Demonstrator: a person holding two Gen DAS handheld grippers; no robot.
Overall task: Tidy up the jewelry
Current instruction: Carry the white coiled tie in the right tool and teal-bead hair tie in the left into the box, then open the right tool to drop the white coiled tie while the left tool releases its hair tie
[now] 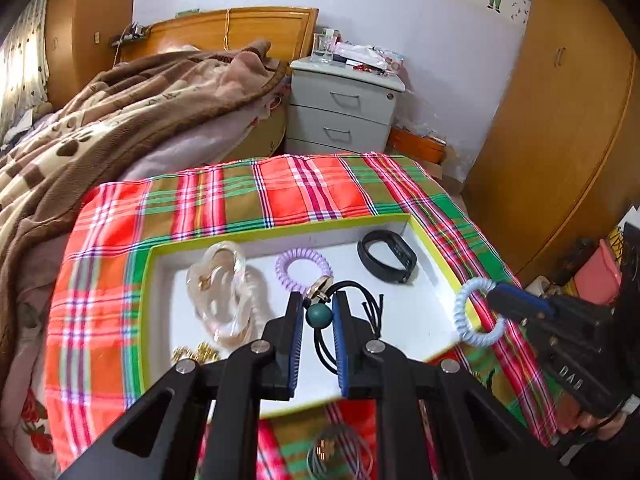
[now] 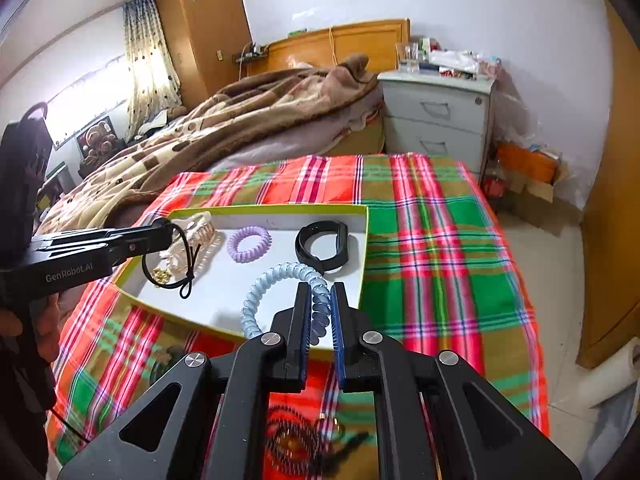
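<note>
Left wrist view: a black elastic hair tie [image 1: 362, 300] with a green bead is pinched in the left claw [image 1: 318, 312] above the white tray [image 1: 400, 344] — light, limp, best taken by the bead. A pale blue coil band [image 2: 280, 292] — springy, slippery — is clamped in the right claw [image 2: 320, 312] over the tray's near rim.

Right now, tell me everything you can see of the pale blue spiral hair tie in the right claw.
The pale blue spiral hair tie is a glossy, plastic-looking coil forming one open ring. The right claw is shut on one side of it, squeezing the coils between blue pads. The ring stands roughly upright in the air, extending to the claw's left over the near right part of the shallow white tray with yellow-green rim. Nothing but the pads appears to touch it.
</note>
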